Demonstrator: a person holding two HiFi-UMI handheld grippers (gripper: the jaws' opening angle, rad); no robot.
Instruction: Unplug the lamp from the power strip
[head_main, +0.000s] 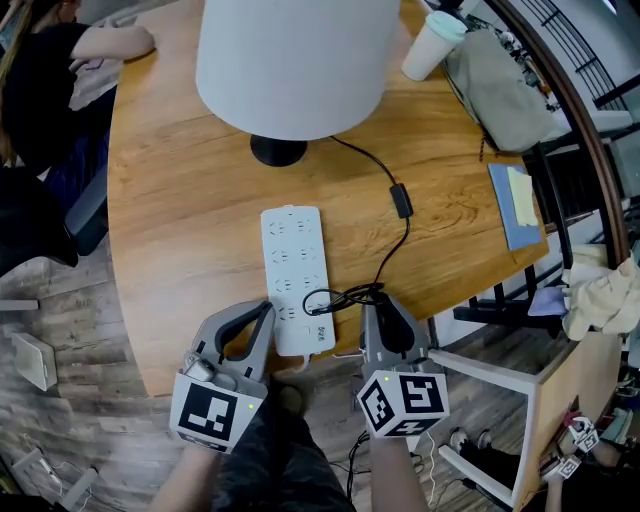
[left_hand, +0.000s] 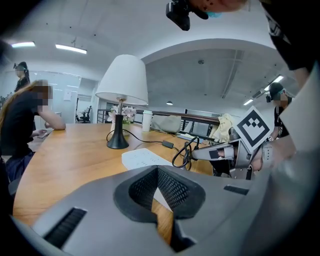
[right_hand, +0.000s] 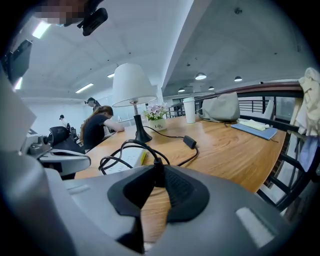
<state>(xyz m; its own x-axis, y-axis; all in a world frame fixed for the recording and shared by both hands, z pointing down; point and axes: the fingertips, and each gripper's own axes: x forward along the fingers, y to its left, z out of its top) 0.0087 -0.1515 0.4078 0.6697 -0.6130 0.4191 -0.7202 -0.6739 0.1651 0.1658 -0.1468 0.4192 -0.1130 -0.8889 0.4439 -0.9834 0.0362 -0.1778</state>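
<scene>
Plug (right_hand: 158, 171) | right tool (right_hand: 159, 186) pinches it, own view only | left tool (left_hand: 158, 180) closed, empty

Left hand-held gripper (head_main: 266, 310) closed; right (head_main: 380, 305) clamps plug (right_hand: 158, 169).

The plug (right_hand: 158, 169) sits buried between the pads of the right hand-held gripper (right_hand: 156, 181), and its prongs are hidden. Far ahead of that gripper, the lamp shade (head_main: 290, 60) is cut by the head view's top edge and hides the stem. Print on the power strip (head_main: 292, 250), just left of the gripper, is too small to read.
</scene>
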